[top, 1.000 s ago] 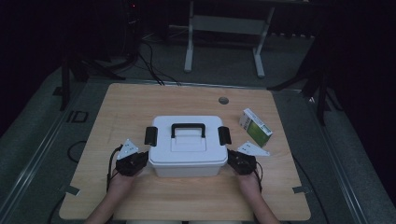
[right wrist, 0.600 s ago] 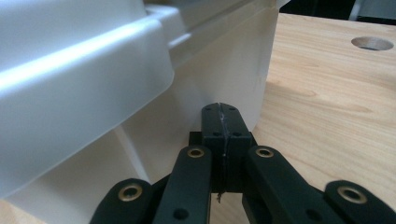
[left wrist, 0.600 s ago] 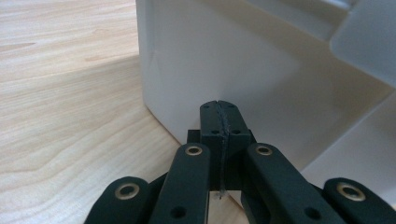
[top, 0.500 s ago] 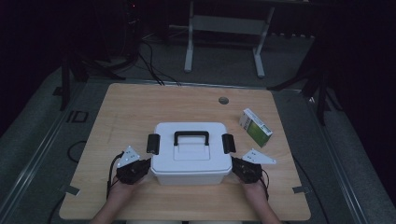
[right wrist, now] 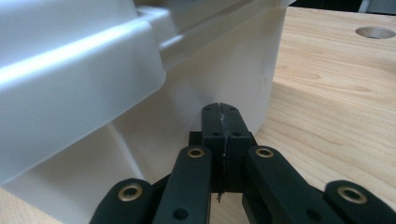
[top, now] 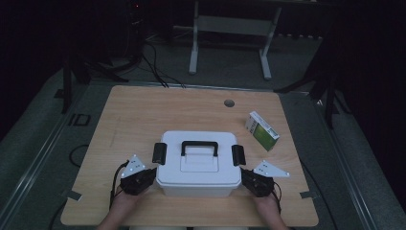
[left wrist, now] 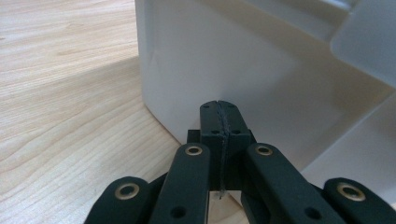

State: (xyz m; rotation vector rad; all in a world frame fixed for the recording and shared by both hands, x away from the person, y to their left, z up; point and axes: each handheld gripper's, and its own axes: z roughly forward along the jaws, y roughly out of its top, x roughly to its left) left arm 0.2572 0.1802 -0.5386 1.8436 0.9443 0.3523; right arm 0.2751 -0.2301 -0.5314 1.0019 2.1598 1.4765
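**Box getting dragged toward the near edge, both tongs shut**

So the white box [top: 198,163] with the black handle [top: 199,146] sits on the bench [top: 143,110], a bit nearer the person's side than the middle. Lid's on, and both black side latches look to be down. The left tongs [top: 152,176] are pressed up against the box's left wall low down, and the right tongs [top: 245,178] are doing the same on the right wall. Both pairs are closed tight, nothing between the pads; in each gripper view you can see the tips meeting in a thin seam right at the white plastic. So it's a squeeze from two sides, not a grab.

How far along? My guess is this is just the positioning part: getting the box close and square. Nothing opened yet; latches and lid are left to do, if that's the plan.

Versus a second ago: the box has slid toward the person, and both hands have come back with it. It used to be close to the green carton [top: 262,130] and a bit further up the bench; now there's a clear gap. The carton hasn't budged, nor the hole [top: 229,103] in the bench.
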